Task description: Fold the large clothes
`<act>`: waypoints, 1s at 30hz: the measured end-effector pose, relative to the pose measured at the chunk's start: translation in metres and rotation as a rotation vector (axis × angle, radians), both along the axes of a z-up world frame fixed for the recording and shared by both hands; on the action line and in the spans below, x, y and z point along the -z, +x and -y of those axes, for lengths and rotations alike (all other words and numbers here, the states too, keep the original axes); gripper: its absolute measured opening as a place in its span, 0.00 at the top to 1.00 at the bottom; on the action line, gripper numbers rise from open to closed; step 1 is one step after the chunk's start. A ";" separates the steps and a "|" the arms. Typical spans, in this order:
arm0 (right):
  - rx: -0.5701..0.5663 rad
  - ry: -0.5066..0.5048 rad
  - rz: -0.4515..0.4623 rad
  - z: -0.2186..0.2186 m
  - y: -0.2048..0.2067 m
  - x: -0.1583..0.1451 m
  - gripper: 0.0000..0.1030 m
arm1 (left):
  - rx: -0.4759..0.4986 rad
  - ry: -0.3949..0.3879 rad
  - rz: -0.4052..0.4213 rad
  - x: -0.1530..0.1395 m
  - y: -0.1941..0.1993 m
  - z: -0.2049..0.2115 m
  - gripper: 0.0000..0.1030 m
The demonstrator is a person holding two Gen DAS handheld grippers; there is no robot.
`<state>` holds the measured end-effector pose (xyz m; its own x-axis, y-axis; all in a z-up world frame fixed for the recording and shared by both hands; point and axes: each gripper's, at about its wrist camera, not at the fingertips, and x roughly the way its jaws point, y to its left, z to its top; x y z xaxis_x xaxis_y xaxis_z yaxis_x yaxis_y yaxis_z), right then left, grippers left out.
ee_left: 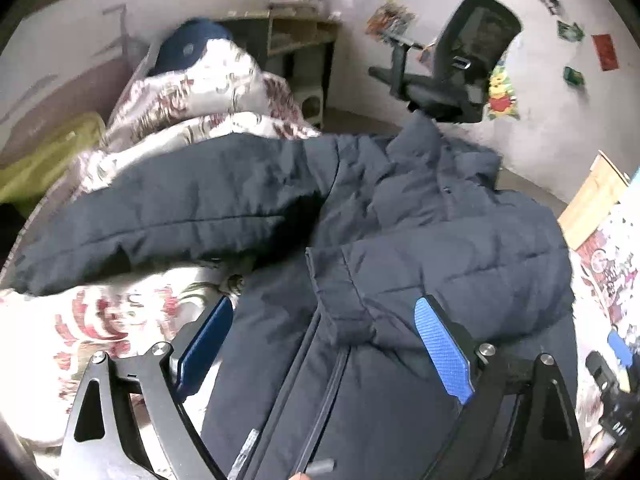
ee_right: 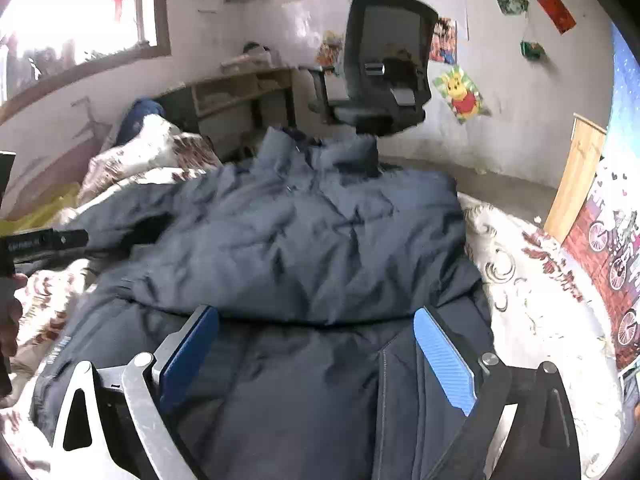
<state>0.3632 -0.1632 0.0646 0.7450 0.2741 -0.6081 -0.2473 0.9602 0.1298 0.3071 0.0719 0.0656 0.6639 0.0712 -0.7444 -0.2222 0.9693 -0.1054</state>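
Yellow-green cloth [ee_left: 48, 156]: far left of left wrist view, at the bed's edge beside the quilt.
Floral quilt [ee_left: 192, 96]: white with red pattern, heaped upper left; it covers the bed under the jacket and shows again at lower left.
Navy cushion [ee_left: 192, 46]: upper left, behind the quilt heap, partly hidden.
Sleeve [ee_left: 168, 208]: left centre of left wrist view, stretched out sideways across the quilt.
Left gripper [ee_left: 324, 344]: bottom centre of left wrist view, blue-padded fingers spread apart, nothing between them; it hangs over the jacket's front zipper.
Puffer jacket [ee_left: 400, 240]: dark navy, quilted, lying front up on the bed, filling the middle of both views; collar toward the chair. In right wrist view its other sleeve lies folded across the chest.
Right gripper [ee_right: 316, 344]: bottom centre of right wrist view, fingers wide apart, clamped on nothing, above the jacket's lower body.
Wooden desk [ee_right: 240, 88]: upper middle of right wrist view, against the wall.
Office chair [ee_right: 384, 64]: black, top centre-right, just behind the collar.
Winnie the Pooh poster [ee_right: 460, 96]: on the wall, right of the chair.
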 end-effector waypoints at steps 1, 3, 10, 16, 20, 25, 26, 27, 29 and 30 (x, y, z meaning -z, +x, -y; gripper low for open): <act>-0.002 0.004 0.010 -0.001 -0.007 -0.007 0.03 | 0.006 0.004 0.009 -0.006 -0.009 0.001 0.13; -0.006 0.015 0.029 -0.004 -0.023 -0.024 0.03 | 0.017 0.009 0.029 -0.019 -0.030 0.002 0.13; 0.006 0.048 0.038 -0.017 -0.078 -0.078 0.02 | 0.048 0.041 0.082 -0.060 -0.098 -0.001 0.13; 0.027 0.054 0.030 -0.030 -0.131 -0.131 0.02 | 0.083 0.037 0.112 -0.092 -0.156 -0.016 0.13; 0.043 0.079 -0.004 -0.038 -0.155 -0.167 0.00 | 0.094 0.016 0.098 -0.106 -0.183 -0.041 0.13; 0.046 0.011 -0.021 -0.066 -0.153 -0.196 0.00 | 0.072 0.011 0.104 -0.110 -0.195 -0.085 0.13; 0.042 -0.007 -0.019 -0.072 -0.151 -0.198 0.00 | 0.063 0.013 0.099 -0.109 -0.194 -0.093 0.13; 0.030 -0.032 -0.020 -0.081 -0.145 -0.200 0.00 | 0.053 0.010 0.094 -0.108 -0.192 -0.103 0.13; 0.011 -0.066 -0.023 -0.094 -0.132 -0.199 0.00 | 0.031 -0.006 0.094 -0.102 -0.187 -0.123 0.13; -0.003 -0.081 -0.026 -0.102 -0.120 -0.196 0.00 | 0.013 -0.016 0.091 -0.097 -0.186 -0.136 0.13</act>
